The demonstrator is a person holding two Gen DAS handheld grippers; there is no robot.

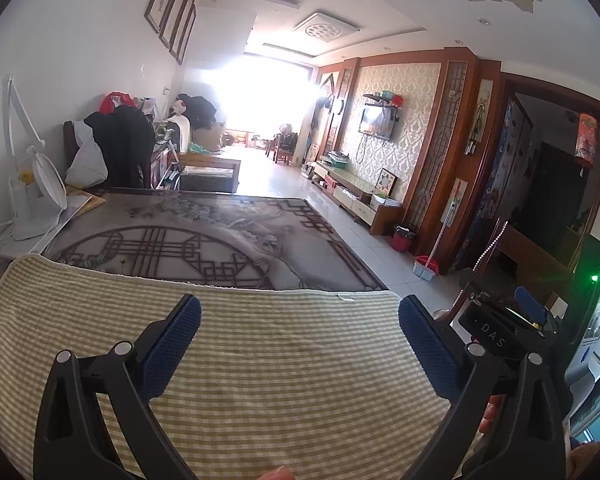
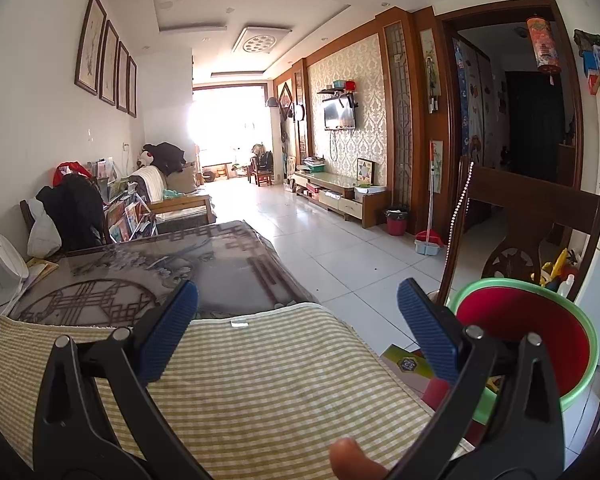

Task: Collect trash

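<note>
- Bin (image 2: 540,344): red inside, green rim, on the floor just right of the checked mat (image 2: 260,380), beside a chair (image 2: 536,216).
- Right gripper (image 2: 298,332): jaws wide apart, empty, over the mat's right edge.
- Left gripper (image 1: 300,340): jaws wide apart, empty, above the mat (image 1: 260,360).

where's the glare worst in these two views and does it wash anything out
Left wrist view: the far window blows out white, hazing the sofa and the ceiling edge beside it. Right wrist view: the same window is bright but smaller, with the TV wall still crisp. Both views bend straight lines near the rim.
</note>
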